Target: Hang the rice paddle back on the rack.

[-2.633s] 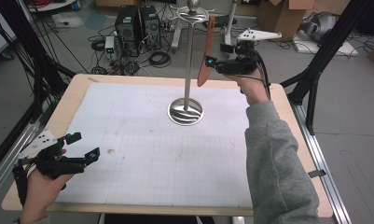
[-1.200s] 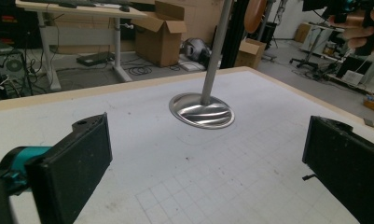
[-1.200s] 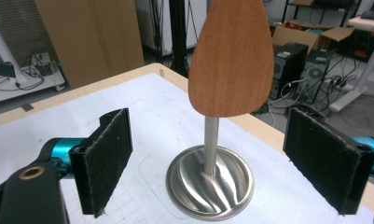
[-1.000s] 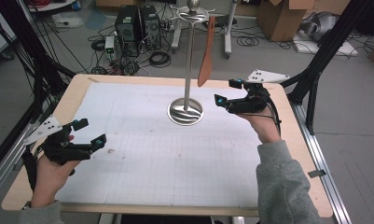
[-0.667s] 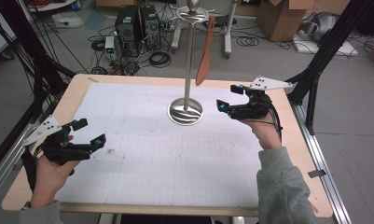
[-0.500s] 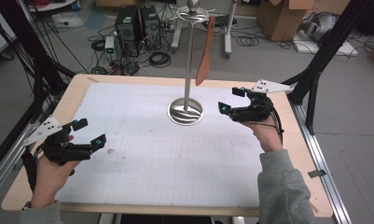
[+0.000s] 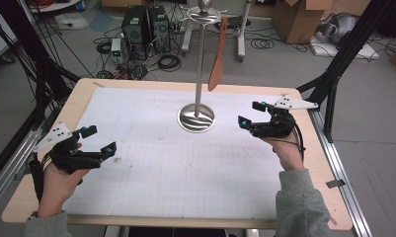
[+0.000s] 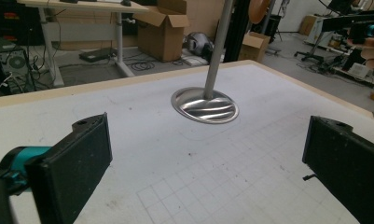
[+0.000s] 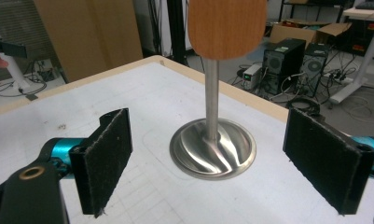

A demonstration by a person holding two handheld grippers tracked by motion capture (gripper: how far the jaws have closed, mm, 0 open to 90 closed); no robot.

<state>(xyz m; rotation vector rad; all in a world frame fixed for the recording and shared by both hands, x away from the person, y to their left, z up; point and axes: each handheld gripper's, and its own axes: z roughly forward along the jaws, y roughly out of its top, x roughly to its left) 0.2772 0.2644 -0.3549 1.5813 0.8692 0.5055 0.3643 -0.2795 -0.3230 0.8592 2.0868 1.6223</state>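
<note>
Wooden spatula (image 7: 217, 63) hangs from metal stand (image 7: 197, 117); no containers.

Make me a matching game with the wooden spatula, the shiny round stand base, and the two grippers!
Things:
1. flat brown wooden spatula
2. round shiny metal base
3. left gripper
4. right gripper

Places:
A. near the table's left edge
B. hanging from the stand's top
C. right of the base
D. middle of the table's far side

Pairs: 1-B, 2-D, 3-A, 4-C

Both hands hold the left gripper (image 7: 98, 139) and right gripper (image 7: 251, 114) low, fingers spread wide, empty.
</note>
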